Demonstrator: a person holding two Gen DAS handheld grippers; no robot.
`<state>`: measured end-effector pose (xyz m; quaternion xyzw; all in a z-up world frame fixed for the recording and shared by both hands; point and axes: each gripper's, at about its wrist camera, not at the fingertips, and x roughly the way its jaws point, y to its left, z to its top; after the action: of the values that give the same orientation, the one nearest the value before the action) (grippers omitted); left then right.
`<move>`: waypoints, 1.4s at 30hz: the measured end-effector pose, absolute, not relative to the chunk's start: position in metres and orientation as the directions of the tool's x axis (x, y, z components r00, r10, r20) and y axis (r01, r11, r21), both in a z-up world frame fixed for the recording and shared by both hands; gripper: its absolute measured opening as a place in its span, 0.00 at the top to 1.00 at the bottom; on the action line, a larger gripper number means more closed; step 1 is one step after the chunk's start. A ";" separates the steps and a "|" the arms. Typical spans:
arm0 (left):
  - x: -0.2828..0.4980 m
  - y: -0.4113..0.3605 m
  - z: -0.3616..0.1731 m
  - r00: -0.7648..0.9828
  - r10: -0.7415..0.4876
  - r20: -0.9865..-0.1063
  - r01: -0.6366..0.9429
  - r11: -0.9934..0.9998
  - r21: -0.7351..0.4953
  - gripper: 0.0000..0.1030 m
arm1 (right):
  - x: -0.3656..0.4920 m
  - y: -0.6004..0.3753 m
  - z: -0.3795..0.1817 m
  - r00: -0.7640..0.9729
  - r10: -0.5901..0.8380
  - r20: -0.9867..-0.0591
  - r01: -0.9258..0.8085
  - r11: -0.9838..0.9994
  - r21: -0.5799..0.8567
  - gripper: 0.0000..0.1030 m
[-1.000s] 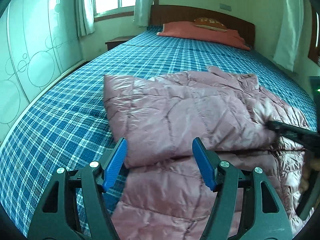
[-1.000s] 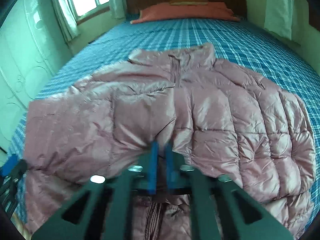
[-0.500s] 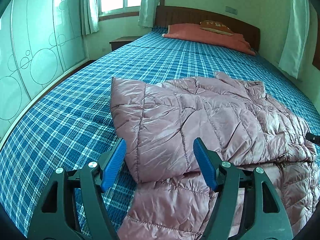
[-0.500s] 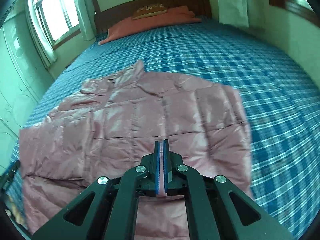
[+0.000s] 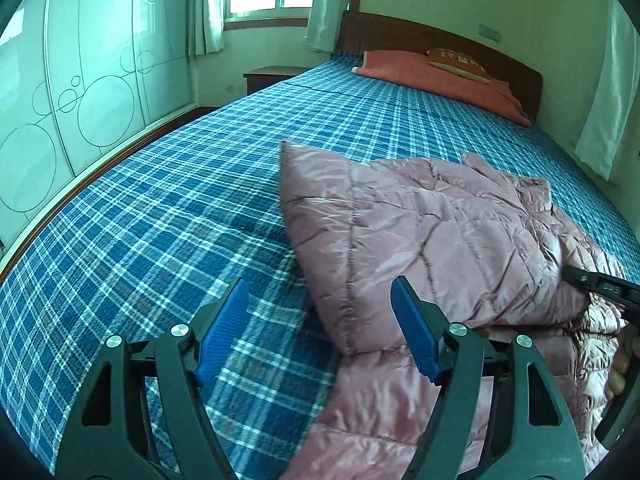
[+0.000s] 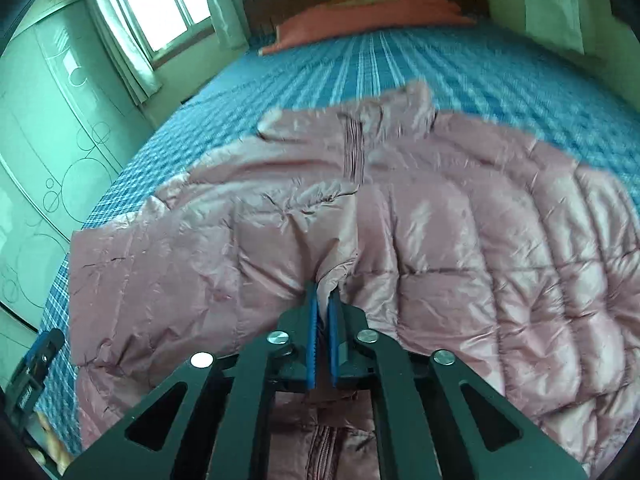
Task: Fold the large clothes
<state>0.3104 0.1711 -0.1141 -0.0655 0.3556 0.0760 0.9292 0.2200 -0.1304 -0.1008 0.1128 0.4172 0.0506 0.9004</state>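
Right wrist: jaws pinching pink jacket [image 6: 400,240].

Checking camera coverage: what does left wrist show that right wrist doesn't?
Left wrist only: the left gripper, jaws opening with nothing between them, poised over the near left edge of the pink puffer jacket; a nightstand by the window.

Right wrist only: the right gripper shut on a pinch of jacket fabric near the centre, plus the jacket's zipper and collar.

Both: the jacket on the blue plaid bed, the orange pillow, the headboard, the wardrobe doors.
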 end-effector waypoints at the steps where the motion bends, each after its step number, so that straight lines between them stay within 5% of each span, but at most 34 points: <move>1: 0.310 0.173 -0.113 0.738 0.099 -0.667 -0.191 0.979 -0.067 0.29 | 0.215 -0.135 -0.097 0.660 0.172 -0.731 0.006 0.972 0.235 0.97; 10: 0.320 0.172 -0.106 0.741 0.081 -0.666 -0.185 0.979 -0.087 0.29 | 0.190 -0.238 -0.087 0.683 -0.057 -0.728 0.137 0.989 0.051 0.97; 14: 0.331 0.151 -0.106 0.743 0.066 -0.666 -0.142 0.988 -0.061 0.29 | 0.190 -0.280 -0.105 0.634 -0.044 -0.772 0.178 0.980 0.090 0.95; 19: 0.354 0.125 -0.107 0.735 0.045 -0.677 -0.101 0.994 -0.043 0.29 | 0.185 -0.305 -0.094 0.665 -0.093 -0.741 0.268 0.956 0.121 0.58; 20: 0.361 0.121 -0.107 0.732 0.037 -0.680 -0.096 0.994 -0.049 0.29 | 0.184 -0.306 -0.087 0.686 -0.106 -0.720 0.283 0.950 0.130 0.57; 25: 0.402 0.102 -0.110 0.723 0.019 -0.691 -0.084 0.995 -0.061 0.29 | 0.206 -0.291 -0.084 0.708 -0.051 -0.704 0.232 0.959 0.163 0.57; 31: 0.449 0.093 -0.155 0.634 0.126 -0.763 -0.130 0.990 0.056 0.29 | 0.252 -0.276 -0.137 0.610 0.016 -0.792 0.218 0.958 0.187 0.57; 39: 0.426 0.105 -0.135 0.678 0.053 -0.733 -0.125 0.991 -0.044 0.30 | 0.204 -0.248 -0.107 0.686 -0.068 -0.725 0.161 0.985 0.059 0.57; 42: 0.427 0.099 -0.151 0.638 0.040 -0.769 -0.099 0.995 -0.031 0.30 | 0.203 -0.242 -0.136 0.612 -0.056 -0.789 0.149 0.988 0.045 0.56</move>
<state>0.4271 0.0987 -0.1509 -0.0353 0.4236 0.0384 0.9043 0.2025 -0.2420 -0.1357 0.0531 0.4369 -0.0574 0.8961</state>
